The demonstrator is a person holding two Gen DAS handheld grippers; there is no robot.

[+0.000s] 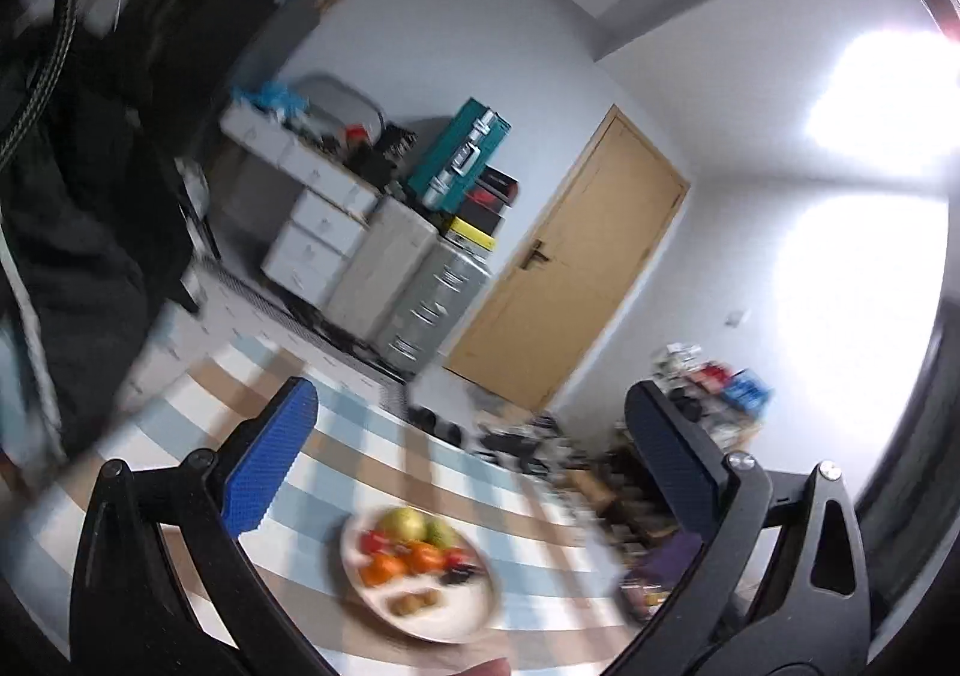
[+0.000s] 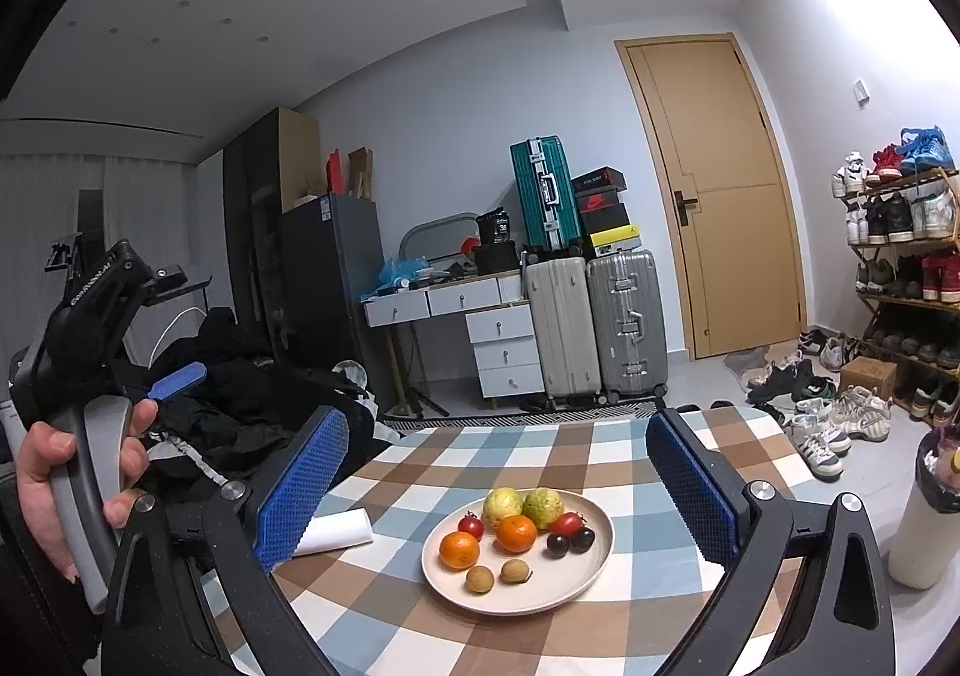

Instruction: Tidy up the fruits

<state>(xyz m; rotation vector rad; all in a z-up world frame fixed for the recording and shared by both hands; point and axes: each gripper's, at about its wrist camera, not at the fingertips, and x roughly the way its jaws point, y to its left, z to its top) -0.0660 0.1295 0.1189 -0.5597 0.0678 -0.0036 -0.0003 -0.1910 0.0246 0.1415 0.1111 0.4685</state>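
A beige plate (image 2: 540, 595) sits on the checked tablecloth (image 2: 600, 454) and holds two yellow-green fruits (image 2: 503, 503), two oranges (image 2: 516, 533), two small red fruits (image 2: 471, 526), two dark ones (image 2: 558, 545) and two brown longans (image 2: 479, 579). My right gripper (image 2: 498, 487) is open, level with the table, with its blue pads (image 2: 306, 487) either side of the plate and short of it. In the blurred left wrist view the same plate (image 1: 462, 625) lies low between the wide-apart fingers of my open left gripper (image 1: 471, 406), which holds nothing. A hand (image 2: 42, 472) holds that left gripper at the right wrist view's left edge.
A white roll (image 2: 336, 532) lies on the table left of the plate. A white container (image 2: 921, 538) stands at the right edge. Behind are dark clothes (image 2: 240, 400), white drawers (image 2: 504, 352), suitcases (image 2: 624, 322), a door (image 2: 720, 196) and a shoe rack (image 2: 900, 268).
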